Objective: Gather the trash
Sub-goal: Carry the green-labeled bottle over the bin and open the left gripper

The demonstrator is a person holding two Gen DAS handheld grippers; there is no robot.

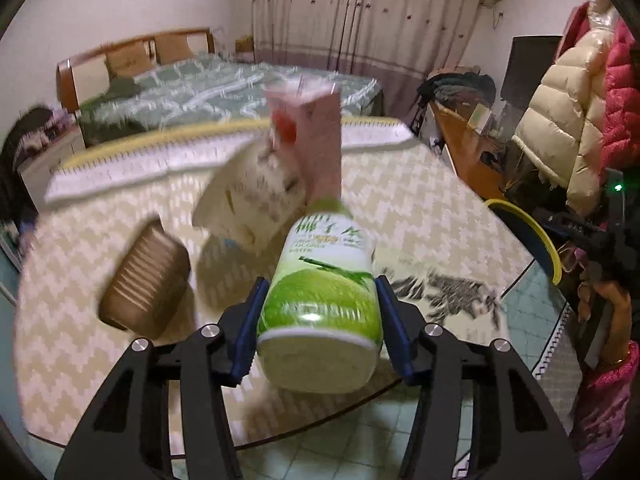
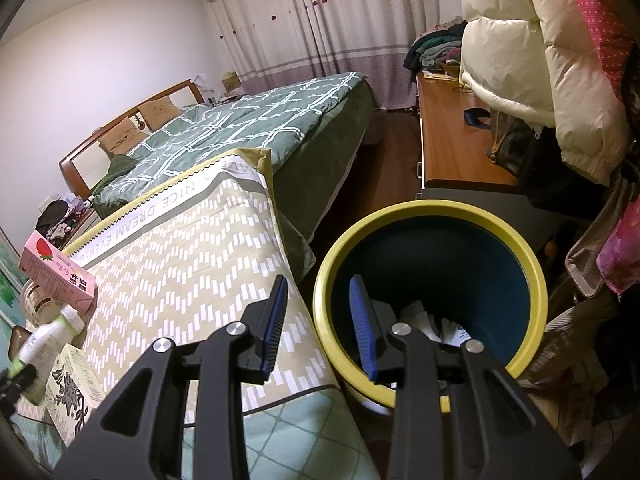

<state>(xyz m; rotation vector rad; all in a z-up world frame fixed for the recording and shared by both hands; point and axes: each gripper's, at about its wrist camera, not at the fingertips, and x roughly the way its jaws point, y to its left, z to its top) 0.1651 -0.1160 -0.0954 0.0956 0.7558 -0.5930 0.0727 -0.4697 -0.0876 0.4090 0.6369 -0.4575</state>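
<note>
My left gripper (image 1: 320,292) is shut on a green-and-white drink bottle (image 1: 320,312), its blue pads pressing both sides and the bottle's base toward the camera. Behind the bottle on the patterned tablecloth (image 1: 400,200) lie a tipped paper cup (image 1: 252,204), a pink strawberry carton (image 1: 316,136) and a brown ribbed cup (image 1: 148,284). A flattened carton with black print (image 1: 444,292) lies to the right. My right gripper (image 2: 318,284) is open with nothing between its fingers, held over the near rim of a yellow-rimmed blue bin (image 2: 440,208) with crumpled paper (image 2: 424,320) inside.
The bin (image 1: 532,232) stands off the table's right edge, beside a person's hand (image 1: 612,300). A bed with a green cover (image 2: 248,120) lies beyond the table. A wooden desk (image 2: 452,140) and hanging puffy coats (image 2: 540,60) crowd the right side.
</note>
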